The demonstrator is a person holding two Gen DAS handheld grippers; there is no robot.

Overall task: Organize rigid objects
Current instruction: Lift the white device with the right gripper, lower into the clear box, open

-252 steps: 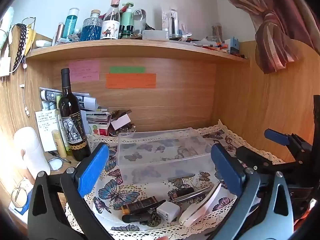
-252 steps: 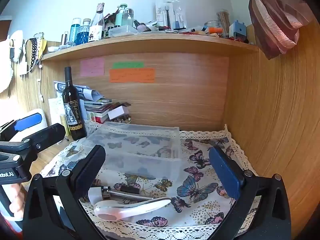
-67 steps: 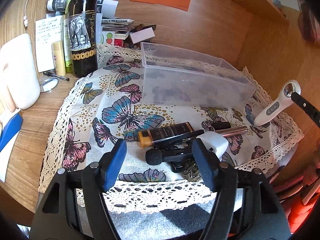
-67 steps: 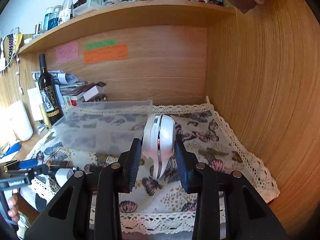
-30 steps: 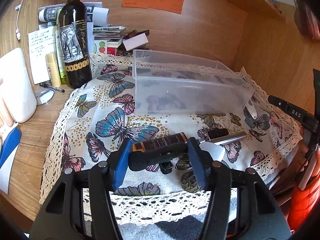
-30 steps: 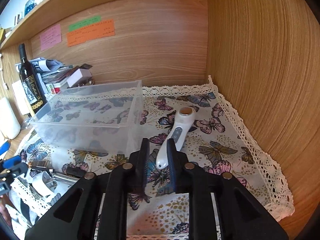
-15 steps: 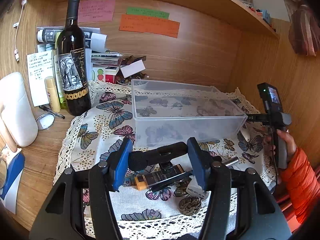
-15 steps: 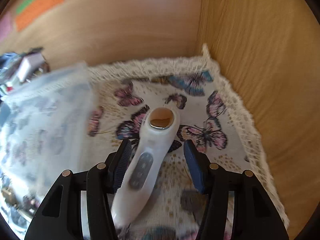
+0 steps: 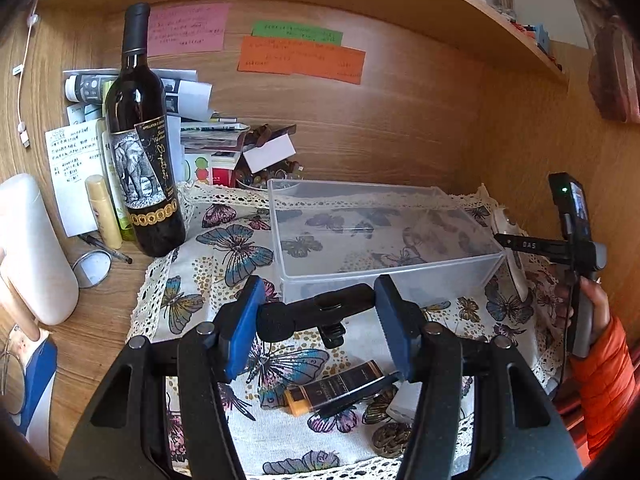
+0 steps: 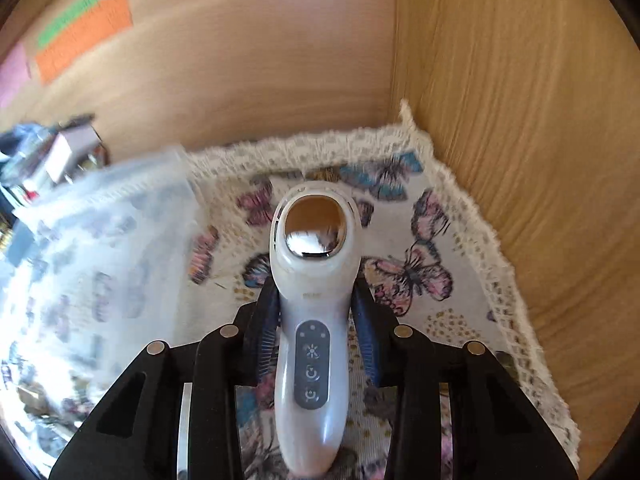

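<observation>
Microphone (image 9: 316, 312), black, sits clamped crosswise in my left gripper (image 9: 320, 320) before the clear bin (image 9: 384, 232); my right gripper (image 10: 314, 316) grips the white handheld device (image 10: 312, 320).

Home desk nook, lived-in. Wood-panelled back wall carries coloured sticky notes (image 9: 300, 58); a shelf (image 9: 480, 4) overhead. Wine bottle (image 9: 140, 148), stacked booklets (image 9: 208, 140) and a small mirror (image 9: 92, 268) crowd the surface's far-left corner. A butterfly-print lace cloth (image 9: 236, 248) covers the surface; a clear plastic bin (image 9: 380, 240) stands on it.
</observation>
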